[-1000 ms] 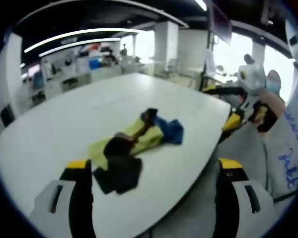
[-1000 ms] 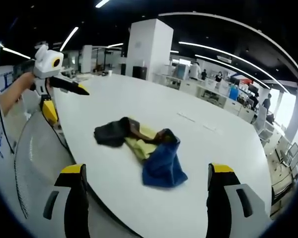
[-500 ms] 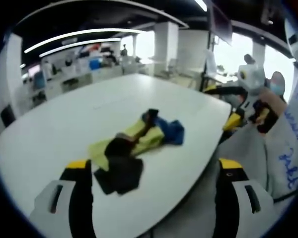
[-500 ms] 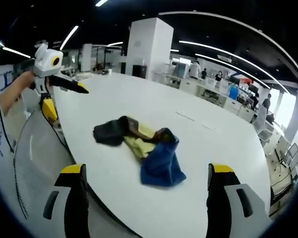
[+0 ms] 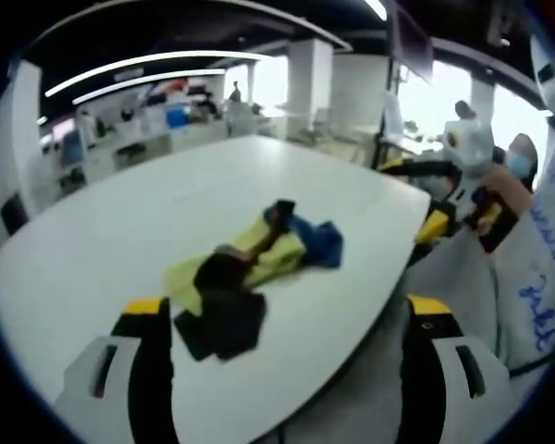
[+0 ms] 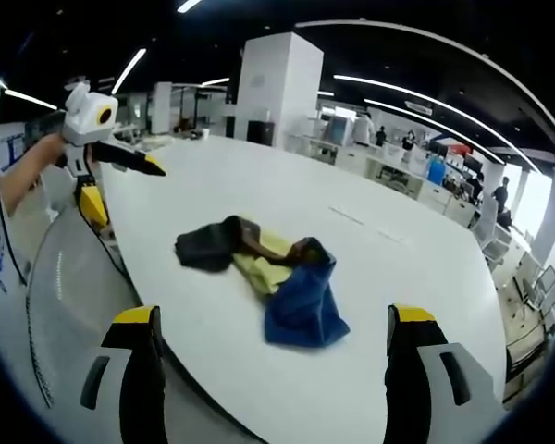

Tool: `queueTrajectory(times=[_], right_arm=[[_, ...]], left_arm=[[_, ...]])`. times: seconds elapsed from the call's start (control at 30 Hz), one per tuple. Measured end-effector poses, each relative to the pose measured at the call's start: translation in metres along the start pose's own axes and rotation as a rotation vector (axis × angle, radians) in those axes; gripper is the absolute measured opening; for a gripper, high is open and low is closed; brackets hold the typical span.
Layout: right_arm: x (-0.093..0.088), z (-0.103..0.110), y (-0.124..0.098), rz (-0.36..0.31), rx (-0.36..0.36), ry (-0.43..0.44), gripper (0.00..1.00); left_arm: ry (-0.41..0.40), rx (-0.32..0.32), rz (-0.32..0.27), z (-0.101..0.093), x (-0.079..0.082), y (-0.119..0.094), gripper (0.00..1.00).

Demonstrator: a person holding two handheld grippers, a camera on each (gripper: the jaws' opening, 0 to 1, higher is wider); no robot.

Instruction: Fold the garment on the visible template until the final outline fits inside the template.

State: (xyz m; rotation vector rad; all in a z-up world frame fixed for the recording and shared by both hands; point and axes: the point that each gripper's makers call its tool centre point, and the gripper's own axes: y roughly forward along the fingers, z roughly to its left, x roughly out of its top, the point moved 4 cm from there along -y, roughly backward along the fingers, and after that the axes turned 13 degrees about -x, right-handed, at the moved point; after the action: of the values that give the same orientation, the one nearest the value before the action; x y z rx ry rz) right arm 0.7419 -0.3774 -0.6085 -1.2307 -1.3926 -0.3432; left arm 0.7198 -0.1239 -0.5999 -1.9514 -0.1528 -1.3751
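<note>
Up close, the left gripper (image 5: 287,319) has its two yellow-tipped jaws spread wide with nothing between them, held off the near edge of the white table (image 5: 102,231). Beyond the jaws, the crumpled garment (image 5: 250,268) lies on the tabletop, well apart from the fingertips: a black part nearest, a yellow-green part in the middle, and a blue part at the far right end. To the right in the left gripper view, the other tool appears, gripped in a person's hand (image 5: 492,208) above a white sleeve with blue lettering (image 5: 541,296).

Likewise, the right gripper (image 6: 273,324) holds its jaws wide apart and empty, hanging just off the near edge of the table (image 6: 398,277). In the right gripper view the garment (image 6: 268,277) sits ahead of the jaws, blue part nearest and to the right, yellow-green in the middle, black to the far left. At the far left, the left gripper (image 6: 120,171) shows in a person's hand, its jaws parted over the table's edge.

Farther out stand a white pillar (image 6: 277,88), desks, and ceiling light strips (image 5: 148,69).
</note>
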Motion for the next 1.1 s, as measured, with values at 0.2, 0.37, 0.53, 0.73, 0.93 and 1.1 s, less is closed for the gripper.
queueTrajectory(times=[0.2,0.37,0.53,0.73,0.93,1.1], right_arm=[[-0.0018,0.0015,0.0003,0.006,0.005,0.003,1.0],[-0.0022,0.0012,0.0014,0.004,0.006,0.008,1.0],[0.0,0.0007,0.0014,-0.009,0.008,0.008,1.0],[0.0016,-0.0004,0.0017,-0.016,0.014,-0.006,1.0],[0.0019,0.0008,0.0041,-0.013,0.03,-0.019,1.0],[0.0062,-0.0001,0.0088,-0.026,0.039,-0.025,1.0]], left_arm=[[-0.001,-0.003,0.0,-0.0006,0.0001,0.0007,1.0],[-0.006,-0.005,0.003,-0.0002,-0.0016,0.0012,1.0],[-0.003,-0.001,-0.015,-0.0013,0.0016,0.0008,1.0],[0.003,0.012,-0.026,-0.0014,0.0024,-0.0007,1.0],[0.012,0.007,-0.026,-0.0053,0.0034,0.0013,1.0],[0.022,0.014,-0.022,-0.0056,0.0039,0.0014,1.0]])
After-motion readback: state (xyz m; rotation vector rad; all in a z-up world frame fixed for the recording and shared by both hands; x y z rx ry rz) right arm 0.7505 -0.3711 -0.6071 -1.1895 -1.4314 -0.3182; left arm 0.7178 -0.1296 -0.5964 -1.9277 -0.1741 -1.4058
